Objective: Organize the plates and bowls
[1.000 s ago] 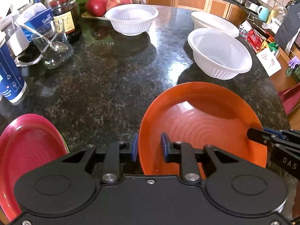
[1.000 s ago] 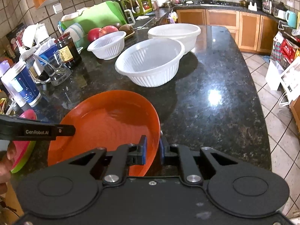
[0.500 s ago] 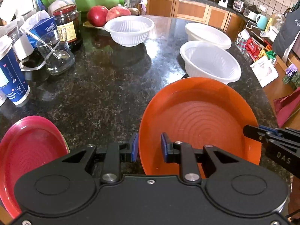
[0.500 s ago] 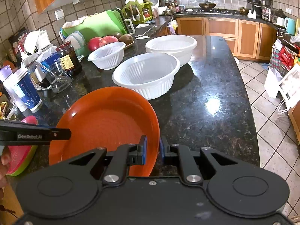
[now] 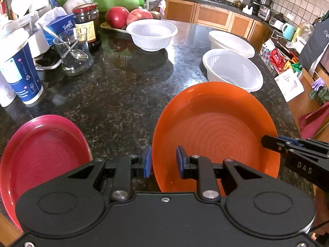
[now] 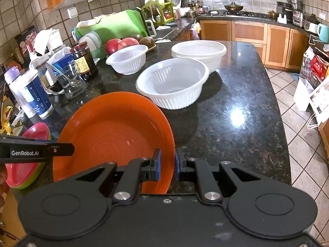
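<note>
An orange plate point(image 5: 216, 127) is held tilted above the dark granite counter point(image 5: 115, 103). My left gripper point(image 5: 163, 158) is shut on its near left rim, one blue pad outside and one inside. The right gripper point(image 6: 167, 162) is shut on the plate's point(image 6: 115, 131) right rim. Each gripper's fingers point(image 5: 269, 142) point(image 6: 61, 149) show at the edge of the other's view. A red plate point(image 5: 41, 156) lies at the near left, stacked on a green one point(image 6: 24, 182). Three white bowls point(image 5: 232, 70) point(image 5: 230, 43) point(image 5: 152, 33) stand farther back.
At the left stand a blue-and-white cup point(image 5: 18, 72), a glass with a spoon point(image 5: 74, 55), a dark jar point(image 5: 86, 22) and a tissue box. Red fruit point(image 5: 117, 16) lies on a tray behind the small bowl. The counter's right edge drops to a tiled floor point(image 6: 300, 127).
The orange plate has come up a little with both grippers still shut on it, and its far rim now covers the near edge of the closest white bowl. The left view has shifted slightly.
</note>
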A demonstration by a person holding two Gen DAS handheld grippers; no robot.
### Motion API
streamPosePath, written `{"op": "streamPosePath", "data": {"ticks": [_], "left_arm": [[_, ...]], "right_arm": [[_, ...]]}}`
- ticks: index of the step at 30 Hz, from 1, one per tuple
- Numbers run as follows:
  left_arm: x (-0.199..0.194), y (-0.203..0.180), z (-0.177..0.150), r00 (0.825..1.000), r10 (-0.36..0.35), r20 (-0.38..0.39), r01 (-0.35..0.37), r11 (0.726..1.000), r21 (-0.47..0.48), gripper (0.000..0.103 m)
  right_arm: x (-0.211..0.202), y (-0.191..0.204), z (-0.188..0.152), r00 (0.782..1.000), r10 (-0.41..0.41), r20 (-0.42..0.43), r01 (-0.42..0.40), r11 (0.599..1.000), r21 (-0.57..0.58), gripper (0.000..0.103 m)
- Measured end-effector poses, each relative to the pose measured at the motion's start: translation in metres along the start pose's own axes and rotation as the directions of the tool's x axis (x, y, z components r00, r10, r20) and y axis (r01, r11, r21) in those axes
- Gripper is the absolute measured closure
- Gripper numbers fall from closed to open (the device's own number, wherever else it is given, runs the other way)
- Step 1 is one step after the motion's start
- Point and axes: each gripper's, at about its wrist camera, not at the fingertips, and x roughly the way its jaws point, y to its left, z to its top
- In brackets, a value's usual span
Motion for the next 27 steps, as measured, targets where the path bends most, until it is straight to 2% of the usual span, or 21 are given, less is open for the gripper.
{"op": "streamPosePath", "data": {"ticks": [7, 14, 27], "left_arm": [[-0.024, 0.02, -0.001, 0.999, -0.003, 0.045, 0.003, 1.0, 0.0, 0.071], [-0.051, 0.06, -0.002, 0.996, 0.019, 0.082, -0.018, 1.0, -0.01, 0.071], [-0.076, 0.151, -0.025, 0.993, 0.096, 0.065, -0.093, 0.995, -0.049, 0.071]], "right_arm": [[-0.01, 0.025, 0.007, 0.999, 0.011, 0.036, -0.01, 1.0, -0.01, 0.087], [-0.016, 0.075, 0.014, 0.997, 0.045, 0.06, -0.042, 0.998, -0.046, 0.087], [0.005, 0.178, 0.004, 0.993, 0.115, 0.011, -0.114, 0.99, -0.082, 0.087]]}}
